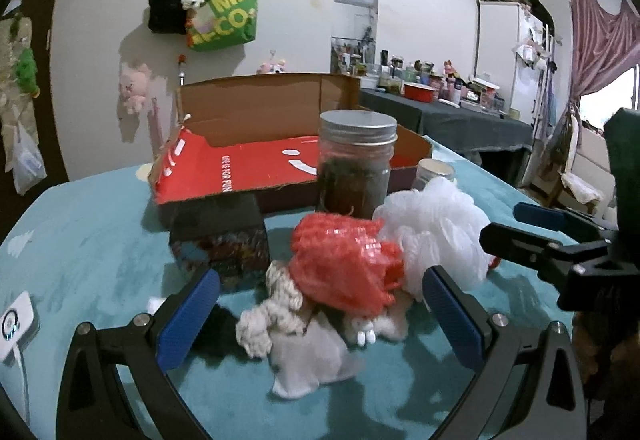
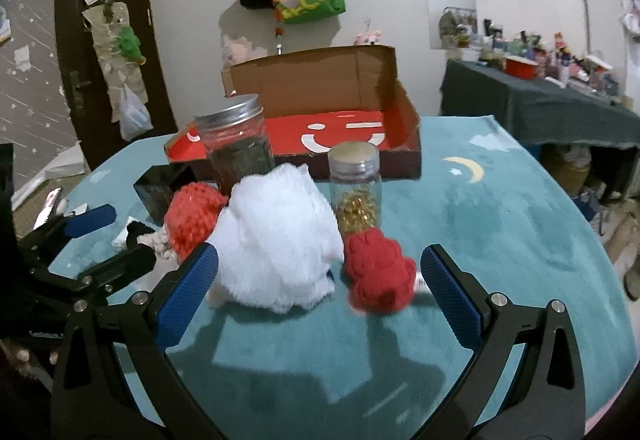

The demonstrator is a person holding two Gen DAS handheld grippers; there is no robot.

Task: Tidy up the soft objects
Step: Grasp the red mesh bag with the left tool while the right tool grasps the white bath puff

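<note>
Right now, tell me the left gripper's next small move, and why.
Probably ease the left gripper forward and close on the orange mesh pouf. Its jaws are open and empty, the pouf sits on top of the soft pile just ahead between its fingers, and the open red cardboard box behind has room to take it.

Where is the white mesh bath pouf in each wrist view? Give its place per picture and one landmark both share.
Left wrist: white mesh pouf sits right of centre, beside the orange-red mesh ball, in front of the big jar.
Right wrist: white mesh pouf sits centre-left, just above the right gripper.
Shared landmark: the open red-lined cardboard box behind it.
</note>
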